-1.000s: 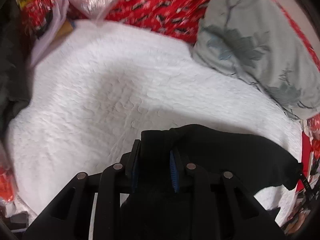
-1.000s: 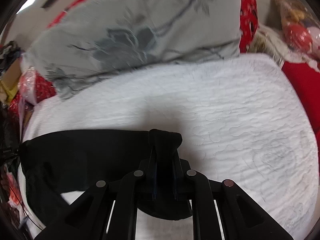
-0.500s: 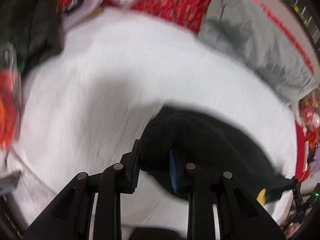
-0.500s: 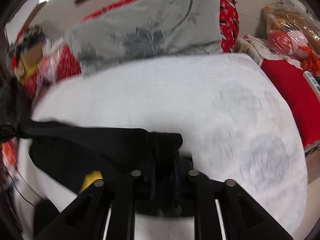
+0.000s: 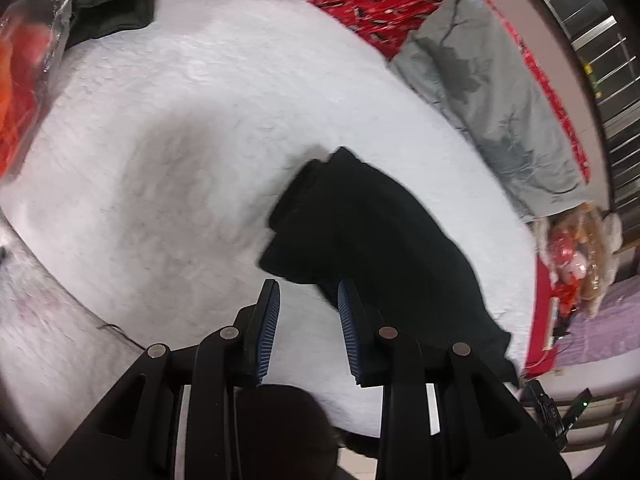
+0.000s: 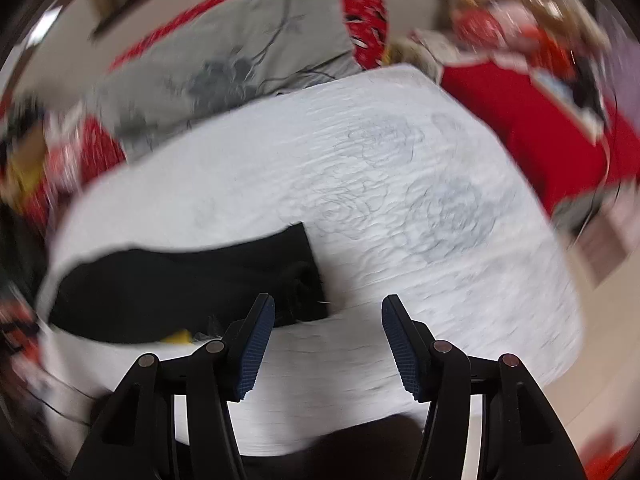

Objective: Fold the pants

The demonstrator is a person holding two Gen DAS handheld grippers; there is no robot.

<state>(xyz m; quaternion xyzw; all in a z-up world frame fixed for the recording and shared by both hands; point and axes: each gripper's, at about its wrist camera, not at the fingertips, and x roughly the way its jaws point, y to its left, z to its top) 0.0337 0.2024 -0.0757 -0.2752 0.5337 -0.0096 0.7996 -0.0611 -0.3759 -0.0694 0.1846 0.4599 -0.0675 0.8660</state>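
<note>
The pants are matt black cloth, soft and light-swallowing, lying on a white quilted bedspread with a puckered, stitched texture. The grey pillow looks like smooth printed fabric. The left gripper and right gripper are matt black plastic with ribbed blue pads and small shiny metal pins. A crinkled glossy plastic bag catches the light.
</note>
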